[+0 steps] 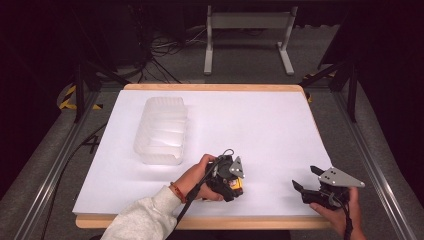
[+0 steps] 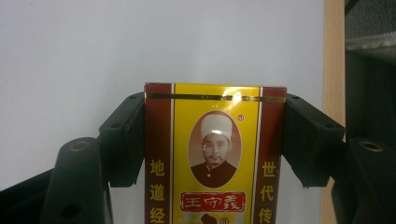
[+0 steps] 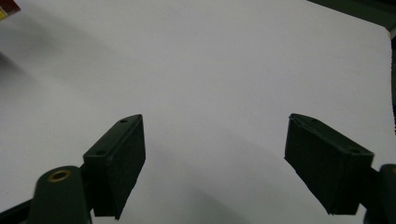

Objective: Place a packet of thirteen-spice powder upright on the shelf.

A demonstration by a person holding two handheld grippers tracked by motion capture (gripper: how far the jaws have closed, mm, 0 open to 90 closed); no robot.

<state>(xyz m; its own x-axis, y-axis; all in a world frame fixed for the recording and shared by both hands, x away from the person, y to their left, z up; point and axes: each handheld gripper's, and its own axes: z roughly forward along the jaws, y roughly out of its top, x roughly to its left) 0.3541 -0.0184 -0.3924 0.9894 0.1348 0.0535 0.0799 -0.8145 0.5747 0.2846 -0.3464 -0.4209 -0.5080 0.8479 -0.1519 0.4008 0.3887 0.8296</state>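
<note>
A yellow and dark red box (image 2: 215, 154) with a printed portrait and Chinese characters sits between the jaws of my left gripper (image 2: 215, 100), which is shut on its two long sides. In the high view the left gripper (image 1: 234, 183) is near the front middle of the white sheet (image 1: 260, 125), with the box (image 1: 238, 186) showing beneath it. My right gripper (image 1: 306, 178) rests open at the front right with nothing between its jaws. The right gripper (image 3: 215, 121) faces bare white sheet, and a corner of the box (image 3: 6, 6) shows at the upper left.
A clear ribbed plastic container (image 1: 162, 131) stands on the left part of the sheet. The table's wooden edge (image 2: 333, 56) runs close beside the held box. A metal stand (image 1: 247, 30) and cables lie on the floor beyond the table.
</note>
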